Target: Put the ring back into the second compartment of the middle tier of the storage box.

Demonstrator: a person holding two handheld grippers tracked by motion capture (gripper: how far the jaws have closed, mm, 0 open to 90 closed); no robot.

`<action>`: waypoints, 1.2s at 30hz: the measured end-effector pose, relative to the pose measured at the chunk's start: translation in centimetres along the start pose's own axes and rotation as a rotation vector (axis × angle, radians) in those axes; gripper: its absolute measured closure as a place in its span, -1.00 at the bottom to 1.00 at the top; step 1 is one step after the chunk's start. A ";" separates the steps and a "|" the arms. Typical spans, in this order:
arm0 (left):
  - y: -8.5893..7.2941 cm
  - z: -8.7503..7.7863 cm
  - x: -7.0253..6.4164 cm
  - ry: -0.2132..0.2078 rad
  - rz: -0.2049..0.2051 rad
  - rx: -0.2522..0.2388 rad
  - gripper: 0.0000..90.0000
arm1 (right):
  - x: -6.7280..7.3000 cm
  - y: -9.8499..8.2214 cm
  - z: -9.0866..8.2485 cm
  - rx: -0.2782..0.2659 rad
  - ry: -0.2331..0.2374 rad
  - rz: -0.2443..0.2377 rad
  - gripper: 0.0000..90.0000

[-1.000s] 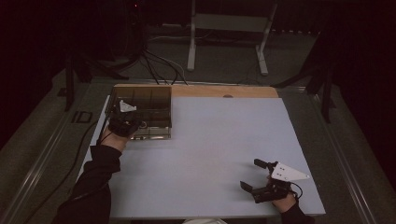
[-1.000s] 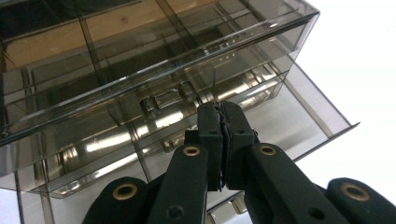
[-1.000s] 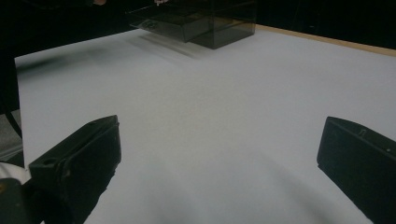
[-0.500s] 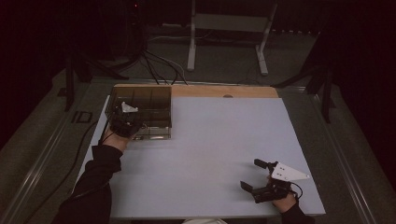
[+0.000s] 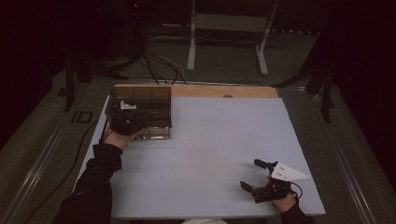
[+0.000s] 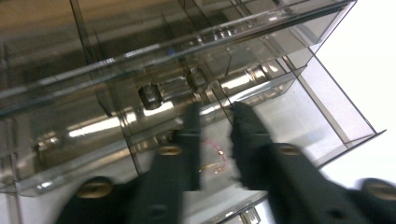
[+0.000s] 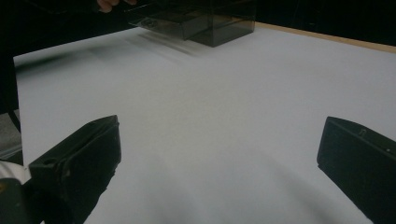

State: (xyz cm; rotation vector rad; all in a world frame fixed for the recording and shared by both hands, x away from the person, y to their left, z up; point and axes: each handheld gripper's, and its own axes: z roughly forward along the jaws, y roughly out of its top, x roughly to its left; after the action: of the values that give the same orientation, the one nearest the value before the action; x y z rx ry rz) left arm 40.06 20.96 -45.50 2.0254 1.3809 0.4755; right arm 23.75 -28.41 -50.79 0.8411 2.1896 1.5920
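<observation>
Apparently early on: left gripper [image 6: 212, 126] pinches a divider of the box [image 5: 154, 105], nearly clenched; right gripper [image 5: 256, 175] idle, released, w/ nothing moved yet.

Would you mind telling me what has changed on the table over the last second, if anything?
Very little. The left gripper stays at the near-left part of the smoky clear organizer box, shifting only slightly; its jaws sit close together around a thin divider, a firm grip unconfirmed. The right gripper rests open at the table's near right, unmoved. The box has not moved.
</observation>
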 end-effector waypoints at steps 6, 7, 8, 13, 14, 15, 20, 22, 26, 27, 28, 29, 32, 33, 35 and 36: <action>-0.3 -0.4 -0.2 0.019 0.005 -0.004 0.11 | 0.0 0.0 0.0 0.001 0.000 0.000 -1.00; -0.3 -0.5 -0.3 0.022 0.004 -0.007 0.05 | 0.0 0.0 0.0 0.001 0.000 0.000 -1.00; -0.3 -0.6 -0.3 0.015 0.004 -0.008 0.05 | 0.0 0.0 0.0 0.001 -0.001 0.000 -1.00; -0.1 -1.1 -0.5 0.026 0.010 -0.021 -0.14 | 0.0 0.0 0.0 0.000 -0.001 0.000 -1.00; -0.1 -1.2 -0.6 0.026 0.008 -0.023 -0.16 | 0.0 0.0 0.0 0.001 -0.002 0.001 -1.00; 0.0 -1.3 -0.5 0.027 0.006 -0.024 -0.20 | 0.0 0.0 0.0 0.001 -0.002 -0.001 -1.00; 0.0 -1.7 -0.6 0.035 0.005 -0.030 -0.37 | 0.0 0.0 0.0 0.001 0.000 -0.001 -1.00; 0.1 -1.8 -0.6 0.036 0.004 -0.026 -0.43 | -0.1 -0.1 0.0 -0.001 0.000 0.002 -1.00; 0.1 -2.1 -0.6 0.035 0.009 -0.029 -0.57 | -0.1 -0.1 0.0 0.000 -0.002 0.001 -1.00; 0.1 -2.3 -0.5 0.019 0.010 -0.032 -0.61 | -0.2 -0.1 -0.1 0.000 -0.005 0.004 -1.00; 0.0 -2.4 -0.4 0.001 0.012 -0.038 -0.66 | -0.2 -0.2 -0.1 -0.001 -0.006 0.005 -1.00; 0.0 -2.5 -0.4 -0.009 0.013 -0.038 -0.74 | -0.2 -0.2 -0.1 -0.001 -0.006 0.007 -1.00; -0.1 -2.8 -0.2 -0.033 0.003 -0.052 -0.82 | -0.2 -0.2 -0.1 -0.001 -0.007 0.012 -1.00; -0.1 -2.9 -0.1 -0.048 0.002 -0.054 -0.93 | -0.2 -0.2 -0.1 0.000 -0.007 0.012 -1.00; -0.2 -3.2 0.0 -0.052 0.000 -0.069 -0.94 | -0.3 -0.2 -0.1 -0.003 -0.004 0.013 -1.00; -0.2 -3.3 0.0 -0.050 0.001 -0.075 -0.95 | -0.3 -0.2 -0.1 -0.002 -0.005 0.011 -1.00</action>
State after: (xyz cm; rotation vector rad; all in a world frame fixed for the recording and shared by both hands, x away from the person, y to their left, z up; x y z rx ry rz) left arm 37.90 21.96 -43.18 1.9647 1.3130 0.4676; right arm 23.85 -28.70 -50.98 0.8573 2.1833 1.5960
